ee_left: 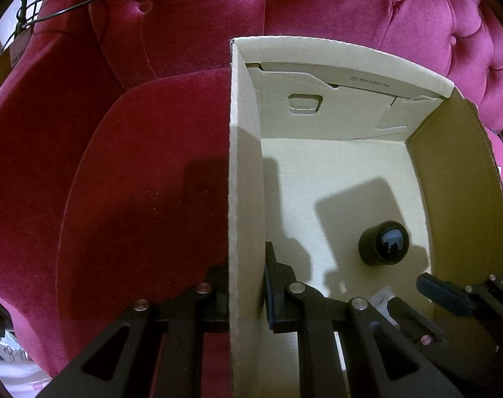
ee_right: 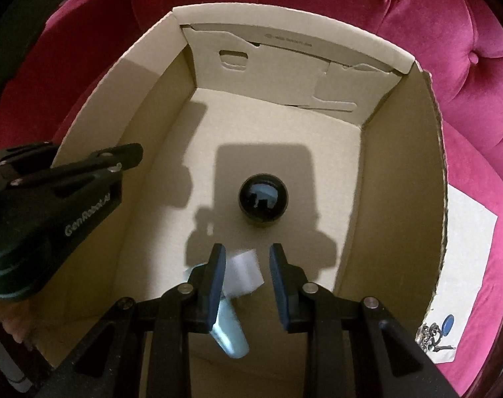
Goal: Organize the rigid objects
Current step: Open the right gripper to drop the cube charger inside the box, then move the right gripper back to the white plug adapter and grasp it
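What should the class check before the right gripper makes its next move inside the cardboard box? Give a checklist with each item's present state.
1. Left gripper jaws clamped on the box wall: ok.
2. Cardboard box sits open-topped on the armchair: ok.
3. Right gripper is over the box floor, inside the walls: ok.
4. White item between the right jaws is actually gripped: cannot tell.
5. Black round object lies apart from the right jaws: ok.
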{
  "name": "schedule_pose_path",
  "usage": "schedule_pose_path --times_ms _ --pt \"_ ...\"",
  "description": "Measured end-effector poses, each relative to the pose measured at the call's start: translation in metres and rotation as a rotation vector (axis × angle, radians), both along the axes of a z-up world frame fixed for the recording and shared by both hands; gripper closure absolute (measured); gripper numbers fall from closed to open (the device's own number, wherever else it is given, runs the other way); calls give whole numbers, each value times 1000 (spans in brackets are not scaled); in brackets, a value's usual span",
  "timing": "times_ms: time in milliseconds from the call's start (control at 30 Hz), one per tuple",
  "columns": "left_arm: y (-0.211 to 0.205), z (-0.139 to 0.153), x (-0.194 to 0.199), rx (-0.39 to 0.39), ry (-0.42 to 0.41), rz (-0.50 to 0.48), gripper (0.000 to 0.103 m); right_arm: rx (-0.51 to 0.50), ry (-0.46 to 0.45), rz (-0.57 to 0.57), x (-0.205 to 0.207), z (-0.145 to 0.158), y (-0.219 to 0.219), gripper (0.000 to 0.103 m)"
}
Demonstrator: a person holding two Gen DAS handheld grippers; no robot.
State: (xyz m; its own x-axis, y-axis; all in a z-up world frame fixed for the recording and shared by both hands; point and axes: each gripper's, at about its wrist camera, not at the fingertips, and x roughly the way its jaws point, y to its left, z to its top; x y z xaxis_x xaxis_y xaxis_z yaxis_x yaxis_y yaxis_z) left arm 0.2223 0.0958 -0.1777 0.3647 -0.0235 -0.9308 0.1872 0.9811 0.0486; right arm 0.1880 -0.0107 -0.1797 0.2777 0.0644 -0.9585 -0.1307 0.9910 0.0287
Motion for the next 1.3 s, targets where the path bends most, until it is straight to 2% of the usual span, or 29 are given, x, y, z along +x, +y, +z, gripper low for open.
schedule_pose_path --times_ms 267,500,633,767,900,933,1067,1167,1233,1300 --pt "0 0 0 -1 0 1 88 1 -16 -1 -6 7 0 74" --pt "0 0 0 0 0 0 88 4 -42 0 -15 25 -3 74" --pt "0 0 0 -1 0 0 88 3 -53 -9 -17 33 -6 71" --pt "0 0 0 -1 0 1 88 3 -56 -18 -18 38 -10 60" --pt "0 0 0 -2 1 2 88 -12 -76 -23 -19 48 -16 54" --pt "0 0 0 -2 1 1 89 -13 -80 -30 -19 50 -19 50" --pt "0 0 0 -1 -1 0 89 2 -87 -56 -20 57 -33 21" --pt "0 0 0 3 -1 -3 89 10 -101 -66 -21 65 -43 17" --pt "-1 1 0 8 -2 -5 89 6 -107 -75 -22 70 -50 6" --pt "-1 0 0 7 -2 -4 89 11 -118 -81 -22 75 -57 5"
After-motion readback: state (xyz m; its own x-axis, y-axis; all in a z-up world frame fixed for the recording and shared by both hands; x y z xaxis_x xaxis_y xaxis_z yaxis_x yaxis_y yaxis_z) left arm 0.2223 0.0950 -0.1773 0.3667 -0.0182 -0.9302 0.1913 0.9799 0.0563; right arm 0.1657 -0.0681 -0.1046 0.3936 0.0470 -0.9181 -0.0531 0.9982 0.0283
